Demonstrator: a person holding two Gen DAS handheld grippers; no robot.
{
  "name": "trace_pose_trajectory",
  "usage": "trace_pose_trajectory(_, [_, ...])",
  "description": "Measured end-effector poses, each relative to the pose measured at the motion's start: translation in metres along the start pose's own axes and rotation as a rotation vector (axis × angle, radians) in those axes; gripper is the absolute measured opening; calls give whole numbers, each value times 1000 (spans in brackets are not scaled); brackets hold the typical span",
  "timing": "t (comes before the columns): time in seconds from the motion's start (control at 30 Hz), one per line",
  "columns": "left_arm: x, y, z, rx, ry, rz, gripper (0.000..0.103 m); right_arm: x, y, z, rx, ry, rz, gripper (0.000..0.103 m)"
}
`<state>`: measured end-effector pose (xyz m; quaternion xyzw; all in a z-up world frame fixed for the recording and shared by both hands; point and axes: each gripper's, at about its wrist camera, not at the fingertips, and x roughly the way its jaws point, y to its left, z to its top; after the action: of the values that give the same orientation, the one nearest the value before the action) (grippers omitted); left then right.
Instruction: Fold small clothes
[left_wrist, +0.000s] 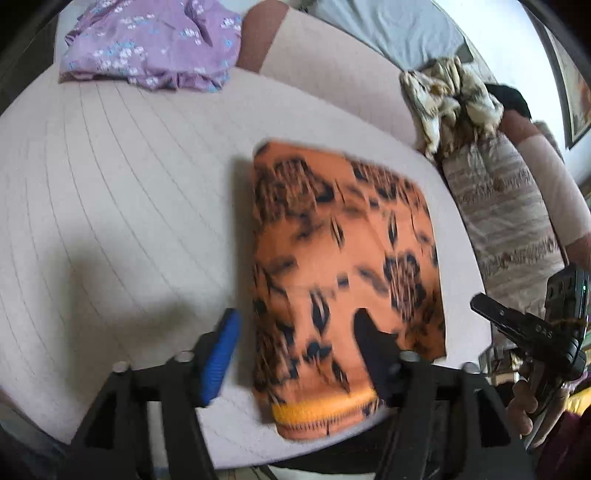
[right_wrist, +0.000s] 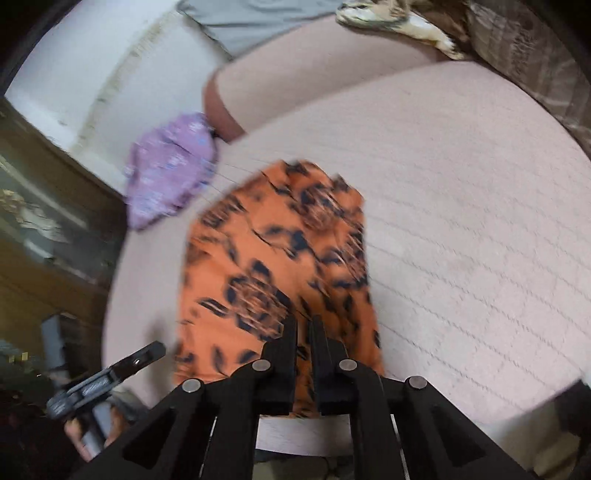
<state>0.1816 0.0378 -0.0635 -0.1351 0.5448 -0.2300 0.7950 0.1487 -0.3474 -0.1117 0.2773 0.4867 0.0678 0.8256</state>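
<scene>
Left claw (left_wrist: 295, 325) hangs w/ fingers apart, nothing pinched, over the near end of a folded orange cloth (left_wrist: 343, 266); blue pad (left_wrist: 218, 358) sits off the cloth's left edge. Right claw (right_wrist: 303, 325) has fingers together, empty, above the same cloth's near end. Cloth lies flat on a pale quilted cushion (left_wrist: 122, 192). Purple garment (left_wrist: 155, 40) lies well beyond left claw, to its left.

A pale quilted cushion (left_wrist: 110, 192) with thin stitched lines fills the near ground. Behind it rises a pink backrest (left_wrist: 332, 74), a grey pillow (left_wrist: 388, 29) lying at its far side. At the right stands a beige patterned cushion (left_wrist: 495, 206). A dark wooden cabinet (right_wrist: 44, 236) stands at the far left.
</scene>
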Motion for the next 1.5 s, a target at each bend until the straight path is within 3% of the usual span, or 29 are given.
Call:
trace_pose_trajectory(0.13, [24,12,55,-38,16,26,69,26,11,54,3,50,143,12])
trace_pose_trajectory(0.2, [35,27,81,-65,29,52,69,52,16,86,18,65,171,27])
trace_pose_trajectory(0.27, [49,36,107,-100,45,32,69,70,19,113,36,59,188,64])
trace_pose_trajectory(0.33, [58,39,121,-105,45,10,69,76,16,133,70,2,179,68])
trace_pose_trajectory(0.43, [81,36,138,-69,51,-19,69,100,2,139,123,-11,124,68])
trace_pose_trajectory(0.5, [91,43,136,-122,81,-56,68,115,-7,135,150,7,130,62])
trace_pose_trajectory(0.57, [101,51,133,-200,110,-88,68,117,-7,136,137,16,137,48])
trace_pose_trajectory(0.67, [104,57,134,-227,107,-104,53,121,-5,141,149,33,199,34])
trace_pose_trajectory(0.73, [110,60,132,-254,115,-138,44,137,-4,143,153,76,165,27])
trace_pose_trajectory(0.8, [115,60,129,-255,125,-126,30,144,-9,139,181,103,171,10])
trace_pose_trajectory(0.83, [115,60,127,-255,119,-127,26,143,-10,138,189,107,177,8])
trace_pose_trajectory(0.93, [90,53,126,-267,75,-195,11,124,-15,136,220,40,178,6])
trace_pose_trajectory(1.0, [75,37,128,-169,19,-164,6,109,-10,135,200,-11,154,5])
trace_pose_trajectory(1.07, [85,38,128,-172,35,-142,6,102,-1,137,154,-50,92,5])
trace_pose_trajectory(1.2, [98,52,127,-194,9,-103,2,118,-4,139,141,-39,-7,5])
trace_pose_trajectory(1.3, [107,53,123,-163,5,16,0,143,-1,139,79,11,-139,5])
trace_pose_trajectory(1.37, [115,56,119,-189,82,-42,0,166,-10,133,98,95,-157,5])
trace_pose_trajectory(1.5, [95,53,119,-184,50,-57,0,146,-5,137,75,33,-122,9])
